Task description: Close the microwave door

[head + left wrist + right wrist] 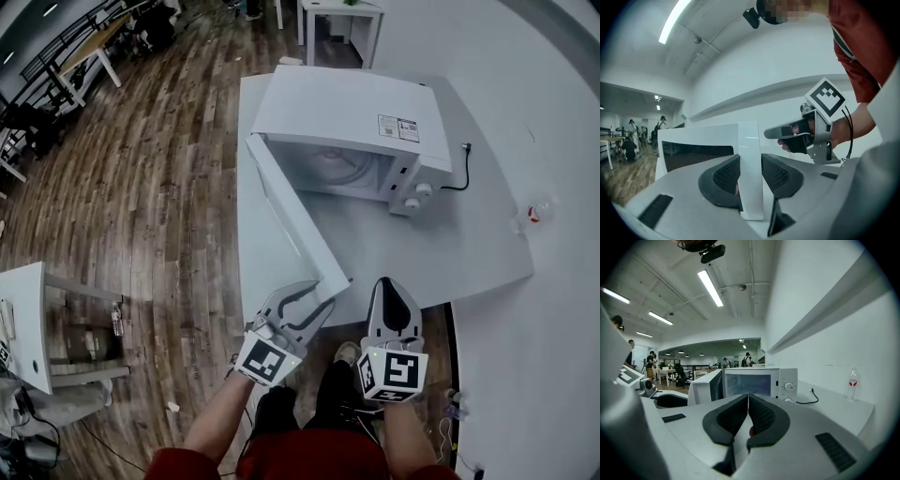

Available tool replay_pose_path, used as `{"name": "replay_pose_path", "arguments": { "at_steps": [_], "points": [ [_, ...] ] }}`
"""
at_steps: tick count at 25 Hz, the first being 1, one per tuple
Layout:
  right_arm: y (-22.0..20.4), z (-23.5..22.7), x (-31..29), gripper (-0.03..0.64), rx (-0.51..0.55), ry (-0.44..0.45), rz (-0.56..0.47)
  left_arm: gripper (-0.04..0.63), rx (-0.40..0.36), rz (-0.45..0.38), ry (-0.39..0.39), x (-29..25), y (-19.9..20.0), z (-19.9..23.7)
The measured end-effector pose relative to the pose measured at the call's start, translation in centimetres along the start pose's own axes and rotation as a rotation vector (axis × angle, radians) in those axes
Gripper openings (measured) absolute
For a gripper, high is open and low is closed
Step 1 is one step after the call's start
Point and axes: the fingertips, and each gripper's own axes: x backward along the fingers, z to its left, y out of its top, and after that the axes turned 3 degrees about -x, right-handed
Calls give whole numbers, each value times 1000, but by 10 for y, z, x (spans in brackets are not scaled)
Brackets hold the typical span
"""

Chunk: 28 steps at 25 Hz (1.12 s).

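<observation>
Left gripper clamps the open microwave door edge; right gripper beside it, jaws closed, empty.

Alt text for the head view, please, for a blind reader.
A white microwave sits on a white table, its door swung wide open. The person's left claw grips the door's free edge; the right claw, shut and empty, is beside it.
</observation>
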Motion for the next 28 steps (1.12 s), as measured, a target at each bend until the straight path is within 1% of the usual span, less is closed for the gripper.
{"name": "replay_pose_path", "arguments": {
  "at_steps": [13,21,28],
  "points": [
    [7,-76,-20,29,-27,-22,-20,155,27,-13,125,-78,13,-2],
    [10,-111,-33,29,-36,-33,-28,156,55,-22,201,-115,18,4],
    [13,-132,-47,29,-39,-33,-29,155,78,-32,258,-146,19,11]
  ]
}}
